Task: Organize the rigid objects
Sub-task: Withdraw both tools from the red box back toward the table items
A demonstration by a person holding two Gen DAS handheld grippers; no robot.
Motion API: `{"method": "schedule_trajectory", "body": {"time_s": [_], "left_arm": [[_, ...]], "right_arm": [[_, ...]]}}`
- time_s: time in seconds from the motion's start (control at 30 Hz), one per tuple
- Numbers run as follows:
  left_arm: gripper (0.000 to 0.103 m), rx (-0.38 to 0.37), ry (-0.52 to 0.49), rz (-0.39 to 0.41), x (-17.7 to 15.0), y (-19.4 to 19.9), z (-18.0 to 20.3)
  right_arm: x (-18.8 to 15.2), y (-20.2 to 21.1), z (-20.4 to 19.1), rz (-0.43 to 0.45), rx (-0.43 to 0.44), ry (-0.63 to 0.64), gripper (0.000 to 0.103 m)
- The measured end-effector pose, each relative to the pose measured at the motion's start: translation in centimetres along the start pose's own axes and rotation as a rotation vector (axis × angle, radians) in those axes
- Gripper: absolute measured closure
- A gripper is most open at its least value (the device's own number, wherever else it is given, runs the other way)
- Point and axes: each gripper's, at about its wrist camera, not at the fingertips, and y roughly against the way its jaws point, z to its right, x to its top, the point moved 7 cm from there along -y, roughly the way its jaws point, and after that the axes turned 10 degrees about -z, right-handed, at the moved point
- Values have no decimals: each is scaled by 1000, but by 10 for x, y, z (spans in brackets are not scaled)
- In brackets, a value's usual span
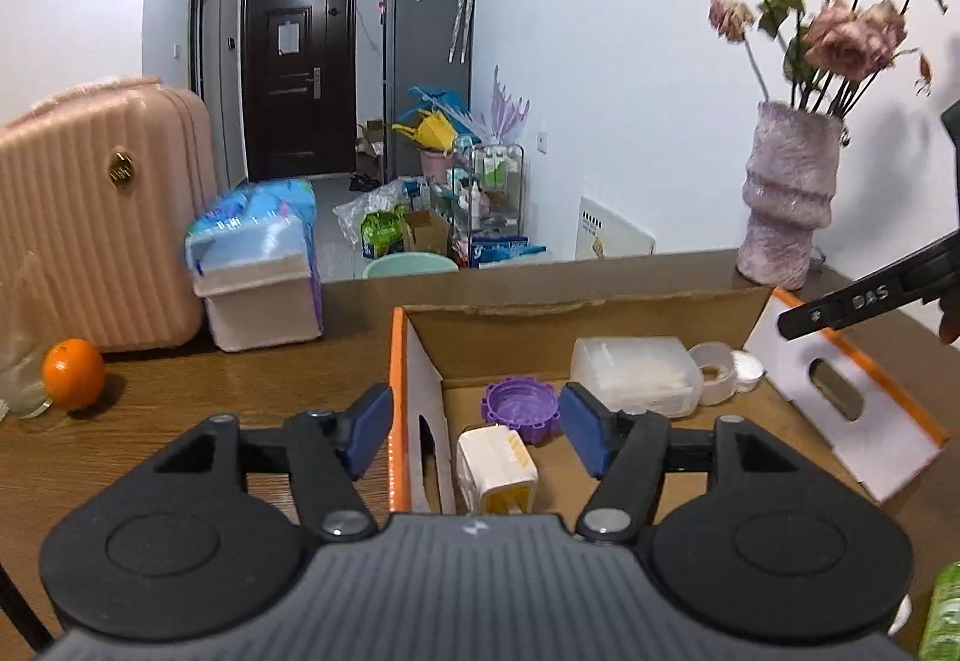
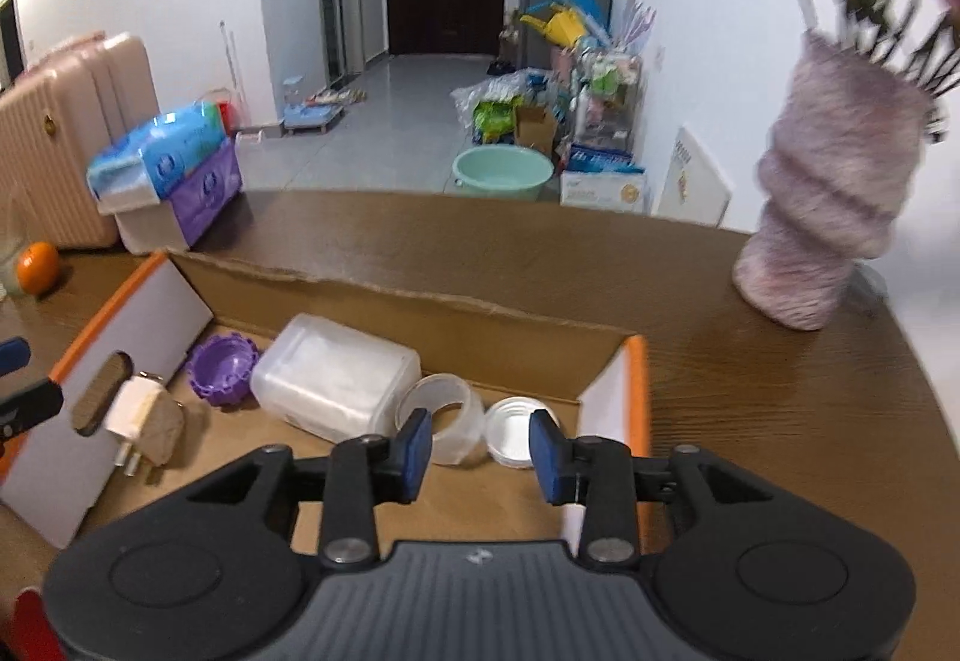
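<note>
Nearest the left gripper (image 1: 474,436), whose jaws stand spread and empty, a white plug (image 1: 497,466) lies on the floor of the cardboard box (image 1: 600,313), just under and between the blue pads; the risk here is that a descent catches the left box wall (image 1: 420,391), which one pad already straddles, and drags or tips the box rather than reaching anything in it. The right gripper (image 2: 480,448) also hangs wide with nothing held, above a clear ring (image 2: 447,415) and a white lid (image 2: 510,430) that sit side by side; closing there could nip both at once or squirt the shallow lid out sideways, since it offers little height to bite. Just behind are a purple cap (image 2: 221,370) and a frosted tub (image 2: 336,379) lying on its side (it looks lightweight, so a glancing knock would probably shove it into the ring). Everything meant for sorting seems already inside the box, though motion blur in the right view makes it hard to say whether the ring touches the tub. Farther off, the vase (image 2: 834,235) of dried flowers stands on the table (image 2: 750,391) to the right of the box, tall and narrow-footed; a wide swing of the right arm could topple it. An orange (image 1: 73,373) sits well apart at the left.
</note>
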Motion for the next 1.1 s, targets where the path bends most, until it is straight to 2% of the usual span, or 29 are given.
{"method": "schedule_trajectory", "body": {"time_s": [0.1, 0.23, 0.33, 0.37, 0.47, 0.5, 0.53, 0.63, 0.77, 1.0, 1.1], "left_arm": [[27, 7, -6, 32, 7, 32, 2], [19, 7, -8, 72, 7, 76, 3], [12, 22, -19, 95, 1, 103, 5], [6, 24, -20, 108, -1, 113, 6], [0, 0, -47, 170, -12, 141, 14], [0, -4, -68, 185, -17, 149, 19], [0, -4, -88, 199, -22, 156, 23], [0, 16, -130, 230, -39, 176, 37], [0, 17, -129, 254, -65, 197, 49], [0, 9, -145, 275, -115, 234, 57], [0, 1, -110, 294, -139, 254, 53]], "right_arm": [[-6, 33, 1, 27, -10, -4, 66], [-26, 77, -4, 57, -15, 38, 51], [-48, 103, -8, 81, -18, 47, 49], [-54, 109, -9, 92, -20, 47, 48], [-79, 135, -18, 161, -40, 71, 35], [-91, 147, -24, 201, -45, 84, 27], [-100, 155, -28, 225, -51, 94, 25], [-128, 178, -39, 302, -57, 99, 24], [-163, 203, -48, 376, -54, 67, 21], [-239, 231, -71, 451, -36, 25, 16], [-271, 240, -81, 474, -34, 3, 15]]}}
